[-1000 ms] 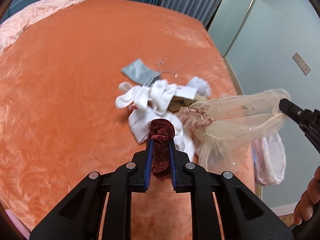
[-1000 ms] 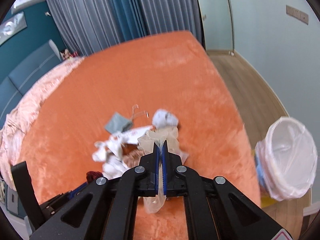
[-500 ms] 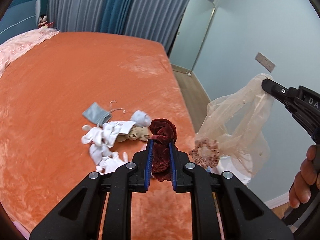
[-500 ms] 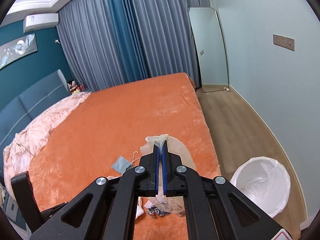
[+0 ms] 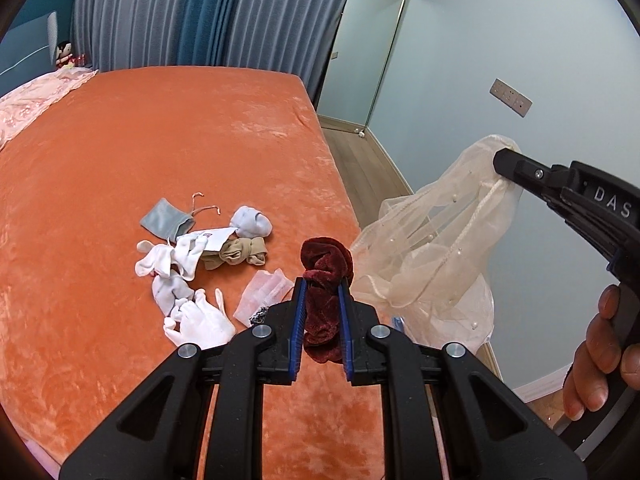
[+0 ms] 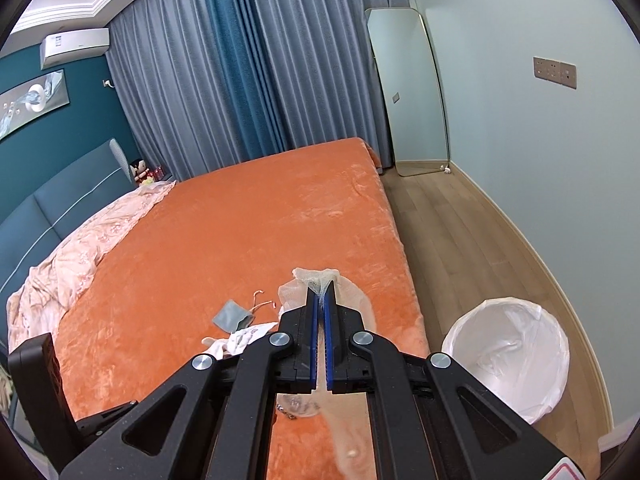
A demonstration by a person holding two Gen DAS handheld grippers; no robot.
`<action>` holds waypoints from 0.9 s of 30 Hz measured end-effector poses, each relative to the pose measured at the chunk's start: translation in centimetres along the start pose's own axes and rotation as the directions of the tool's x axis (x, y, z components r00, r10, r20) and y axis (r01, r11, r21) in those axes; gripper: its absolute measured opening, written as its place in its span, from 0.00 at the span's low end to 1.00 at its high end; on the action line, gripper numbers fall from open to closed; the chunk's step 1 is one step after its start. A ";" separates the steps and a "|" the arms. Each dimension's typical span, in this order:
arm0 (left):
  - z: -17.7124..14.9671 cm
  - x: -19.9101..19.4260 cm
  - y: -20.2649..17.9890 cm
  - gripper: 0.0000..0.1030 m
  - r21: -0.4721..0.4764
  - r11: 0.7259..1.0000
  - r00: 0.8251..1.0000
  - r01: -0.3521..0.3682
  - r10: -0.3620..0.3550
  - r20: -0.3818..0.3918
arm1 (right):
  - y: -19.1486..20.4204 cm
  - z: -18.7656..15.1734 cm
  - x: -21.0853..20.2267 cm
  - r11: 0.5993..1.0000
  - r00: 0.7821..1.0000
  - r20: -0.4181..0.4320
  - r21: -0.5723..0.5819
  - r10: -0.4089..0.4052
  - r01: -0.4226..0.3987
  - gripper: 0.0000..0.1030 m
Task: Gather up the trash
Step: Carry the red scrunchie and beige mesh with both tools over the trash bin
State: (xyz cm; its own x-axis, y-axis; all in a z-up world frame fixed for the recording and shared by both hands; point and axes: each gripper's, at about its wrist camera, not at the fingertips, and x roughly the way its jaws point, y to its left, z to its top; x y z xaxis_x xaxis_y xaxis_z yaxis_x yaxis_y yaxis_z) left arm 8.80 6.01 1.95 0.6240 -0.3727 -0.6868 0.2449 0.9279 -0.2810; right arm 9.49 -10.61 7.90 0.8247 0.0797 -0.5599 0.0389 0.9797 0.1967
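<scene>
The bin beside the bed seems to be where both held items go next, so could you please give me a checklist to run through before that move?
1. Left gripper grips the dark red velvet scrunchie: ok, pinched between the pads.
2. Right gripper grips the beige mesh veil: ok, jaws shut on its gathered top.
3. Veil hangs free of the bed: ok in the left wrist view.
4. Bin open and lined: ok, white liner, mouth unobstructed.
5. Either gripper over the bin: not ok, both over the bed edge.
6. Trash left on the bed: not ok, white socks and grey pouch remain.
</scene>
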 end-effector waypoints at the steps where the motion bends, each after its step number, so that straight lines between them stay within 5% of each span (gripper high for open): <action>1: 0.1 0.1 -0.3 0.14 0.003 1.000 1.000 0.003 -0.003 -0.001 | 0.0 0.1 -0.1 1.000 1.000 0.004 -0.002 -0.004 0.004 0.02; 13: 1.8 3.1 -5.8 0.14 0.079 0.994 0.997 0.073 -0.071 -0.030 | -5.5 2.0 -1.2 0.995 0.995 0.028 0.024 -0.097 0.096 0.02; 27: 2.9 9.1 -16.5 0.15 0.190 0.963 0.980 0.193 -0.179 -0.088 | -15.0 2.2 -0.6 0.967 0.970 -0.021 0.070 -0.242 0.243 0.02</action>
State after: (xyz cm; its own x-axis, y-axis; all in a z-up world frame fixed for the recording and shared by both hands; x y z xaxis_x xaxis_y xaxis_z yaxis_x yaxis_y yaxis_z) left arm 12.57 -12.70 2.31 0.5023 -0.5318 -0.6818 0.4968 0.8229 -0.2758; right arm 9.64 -25.77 7.05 0.7789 -0.1561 -0.6075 0.2777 0.9543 0.1108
